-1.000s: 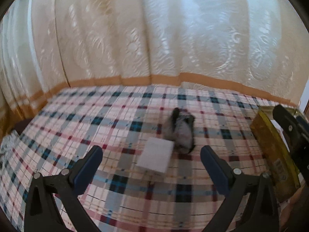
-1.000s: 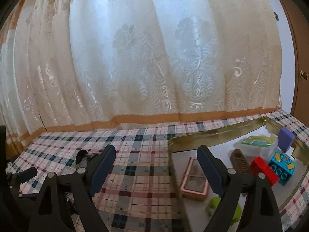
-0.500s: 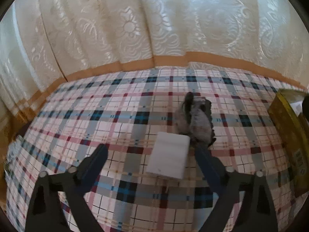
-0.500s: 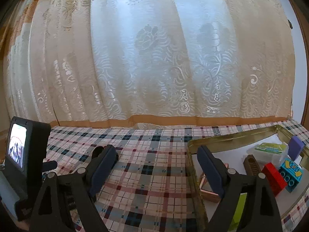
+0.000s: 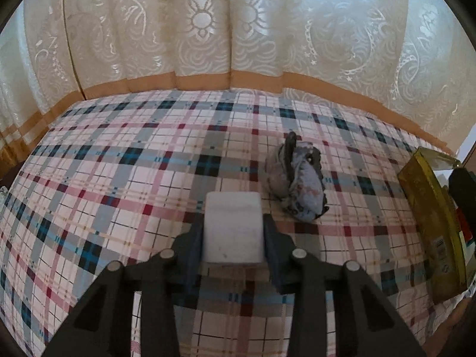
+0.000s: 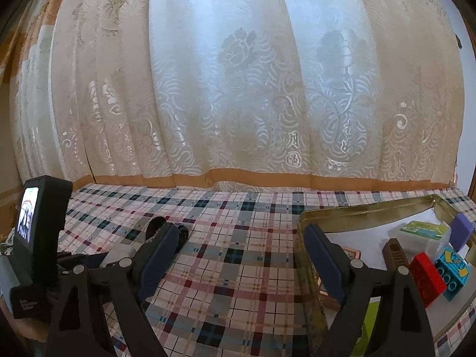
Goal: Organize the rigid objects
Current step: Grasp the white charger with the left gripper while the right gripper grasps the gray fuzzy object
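My left gripper (image 5: pixel 233 232) is shut on a white rectangular block (image 5: pixel 233 226) that rests on the plaid tablecloth. A crumpled grey cloth bundle (image 5: pixel 296 181) lies just right of the block. My right gripper (image 6: pixel 241 255) is open and empty above the cloth, beside the left rim of a gold tin tray (image 6: pixel 309 255). The tray holds a red brick (image 6: pixel 427 278), a blue brick (image 6: pixel 452 270), a purple block (image 6: pixel 461 230), a clear box (image 6: pixel 424 233), a brown comb-like piece (image 6: pixel 397 253) and a pink-framed piece (image 6: pixel 352 251).
A lace curtain (image 5: pixel 238 29) hangs along the table's far edge. The gold tray's side (image 5: pixel 431 223) shows at the right in the left wrist view. The left gripper's camera body (image 6: pixel 38 232) shows at the left in the right wrist view.
My left gripper moved forward over the white block and closed on it. My right gripper shifted slightly left, staying open.
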Available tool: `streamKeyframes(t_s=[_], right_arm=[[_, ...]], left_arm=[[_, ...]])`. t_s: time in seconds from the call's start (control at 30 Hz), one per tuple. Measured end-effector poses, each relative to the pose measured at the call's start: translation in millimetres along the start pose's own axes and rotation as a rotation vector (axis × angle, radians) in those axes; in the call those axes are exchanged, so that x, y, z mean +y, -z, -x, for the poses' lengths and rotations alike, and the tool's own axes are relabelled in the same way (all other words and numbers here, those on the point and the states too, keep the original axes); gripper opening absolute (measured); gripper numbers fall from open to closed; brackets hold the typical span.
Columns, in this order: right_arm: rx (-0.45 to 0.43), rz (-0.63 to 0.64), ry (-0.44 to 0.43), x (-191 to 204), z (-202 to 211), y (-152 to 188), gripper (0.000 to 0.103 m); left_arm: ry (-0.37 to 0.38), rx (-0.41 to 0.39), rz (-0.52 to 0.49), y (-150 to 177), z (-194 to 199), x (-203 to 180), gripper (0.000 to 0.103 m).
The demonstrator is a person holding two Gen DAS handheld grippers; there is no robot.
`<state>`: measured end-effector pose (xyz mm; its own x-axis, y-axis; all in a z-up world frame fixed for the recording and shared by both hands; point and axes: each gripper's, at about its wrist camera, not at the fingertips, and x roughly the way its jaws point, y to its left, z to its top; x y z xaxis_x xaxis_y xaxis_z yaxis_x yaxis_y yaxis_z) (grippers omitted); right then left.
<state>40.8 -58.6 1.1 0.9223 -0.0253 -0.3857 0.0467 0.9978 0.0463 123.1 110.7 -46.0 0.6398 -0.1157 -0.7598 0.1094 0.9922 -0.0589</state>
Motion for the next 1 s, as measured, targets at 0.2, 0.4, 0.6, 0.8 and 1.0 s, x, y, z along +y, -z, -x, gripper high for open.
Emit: streamKeyframes(t_s=[0.2,0.4,0.6,0.8,1.0], right_arm=[[0.072,0.003,-0.046,9,-18,-1,0.088],[0.141,0.067,-0.125,47,-48,-4,0.088],[0.275,0.022,-0.183,70,-89,-4,0.088],[0.385,-0.009,-0.187,84,-119,0,0.088],[0.453,0.029,-0.156,93,-134,3,0.049]], left_arm=[[-0.080,-0.093,0.075,1,18,23,0.037],[-0.233,-0.156,0.135,-1,28,53,0.037],[-0.256,-0.141,0.186,0,25,73,0.037],[-0.260,-0.131,0.190,0,22,75,0.037],[-0.257,-0.128,0.192,0,22,75,0.037]])
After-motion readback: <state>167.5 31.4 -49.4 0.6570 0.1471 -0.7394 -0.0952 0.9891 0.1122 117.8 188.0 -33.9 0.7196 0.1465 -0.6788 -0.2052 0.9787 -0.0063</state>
